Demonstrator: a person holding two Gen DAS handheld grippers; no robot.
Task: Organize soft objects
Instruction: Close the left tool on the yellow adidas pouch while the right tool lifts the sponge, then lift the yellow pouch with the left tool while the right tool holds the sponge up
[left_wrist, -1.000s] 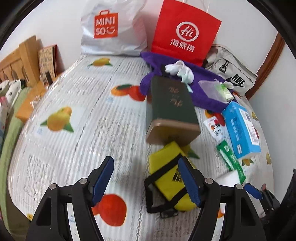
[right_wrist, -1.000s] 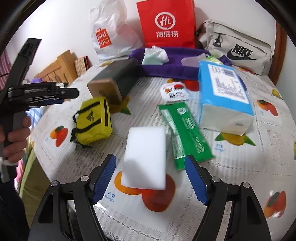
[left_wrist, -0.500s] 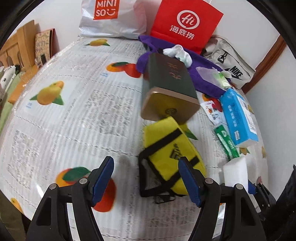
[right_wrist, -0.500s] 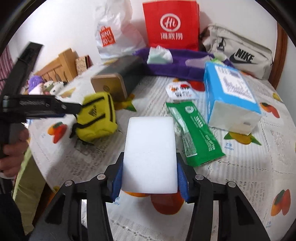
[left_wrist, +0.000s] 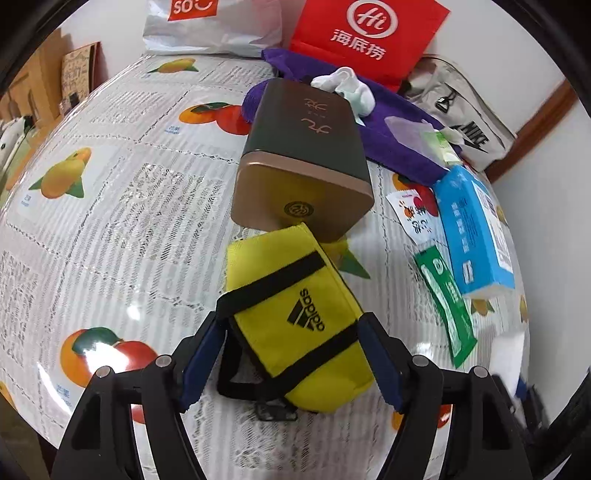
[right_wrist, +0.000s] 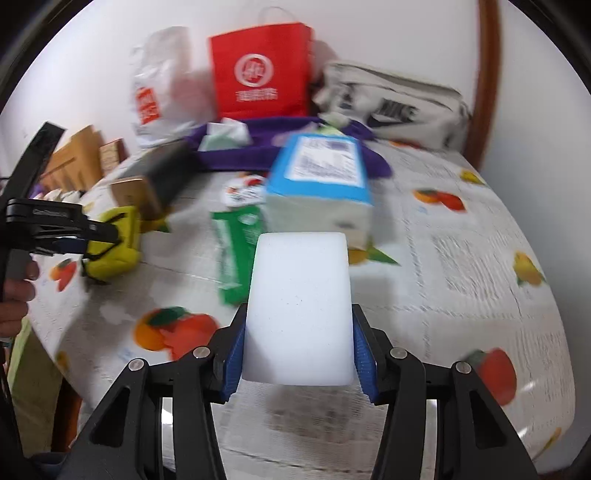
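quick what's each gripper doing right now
Left gripper: open, its pads on either side of the yellow bag, not squeezing it.
Right gripper: shut on the white sponge.

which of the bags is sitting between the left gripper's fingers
The small yellow Adidas bag, between the open left gripper fingers. The red paper bag, white Miniso bag and grey Nike bag stand by the wall.
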